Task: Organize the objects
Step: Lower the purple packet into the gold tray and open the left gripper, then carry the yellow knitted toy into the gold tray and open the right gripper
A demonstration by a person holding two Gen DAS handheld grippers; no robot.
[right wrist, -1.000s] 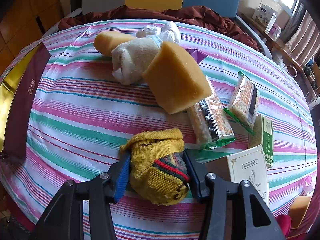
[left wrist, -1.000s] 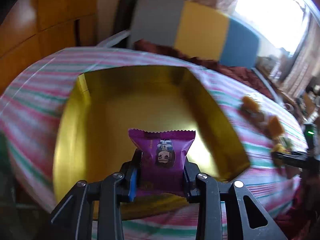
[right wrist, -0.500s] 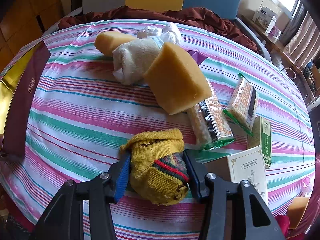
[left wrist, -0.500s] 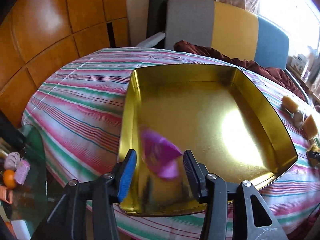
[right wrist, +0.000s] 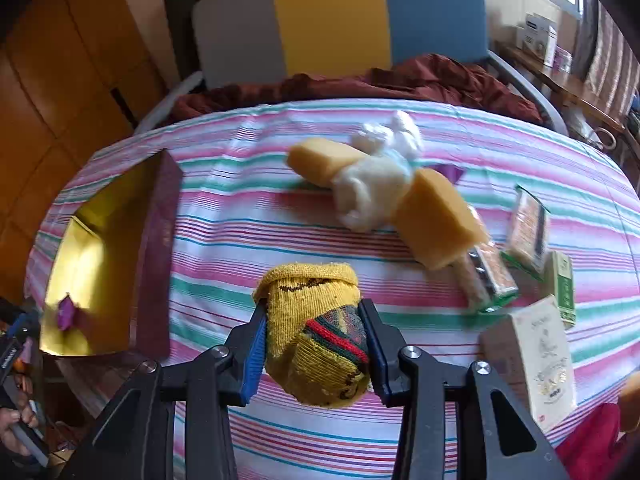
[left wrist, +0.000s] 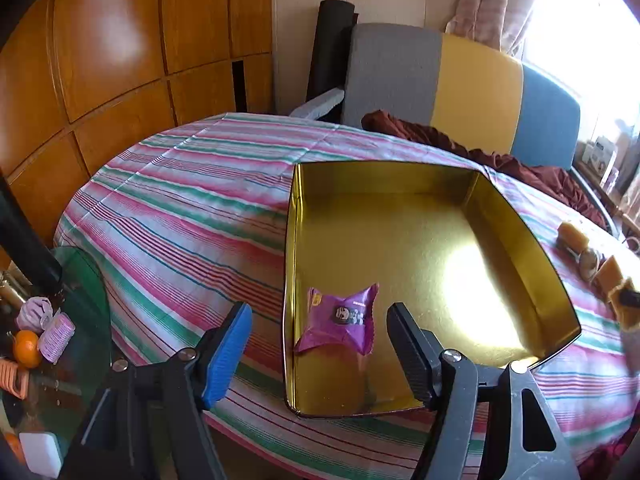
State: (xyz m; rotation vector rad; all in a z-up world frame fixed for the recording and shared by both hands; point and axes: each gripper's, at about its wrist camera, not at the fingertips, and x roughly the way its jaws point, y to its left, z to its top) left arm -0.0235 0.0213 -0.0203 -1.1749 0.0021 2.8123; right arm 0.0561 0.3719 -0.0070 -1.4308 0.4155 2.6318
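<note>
a: where was your left gripper [left wrist: 318, 344] just then?

b: over the near corner of the gold box [left wrist: 520, 236], its jaws opening with nothing between the pads. the purple snack packet [left wrist: 340, 318] lay loose on the box floor by the left wall, clear of both fingers.

a: and your right gripper [right wrist: 314, 346]?

b: its jaws were closing on the rolled yellow sock [right wrist: 316, 332], pads pressed into both sides of the roll, over the striped tablecloth [right wrist: 240, 216].

a: how did you judge the sock would handle?

b: soft and light. it looked squashed inward under the pads, so it could sag or unroll if you pinched only the cuff. you had it across the thick middle of the roll, which seemed the right place; no fear of breaking it, and knit probably wouldn't slip.

a: what was left for you?

b: the sponge blocks [right wrist: 436, 224], the white cloth [right wrist: 372, 196], the cracker packs [right wrist: 486, 276] and the small cartons [right wrist: 532, 356] lay on the cloth, well apart from the box.
</note>
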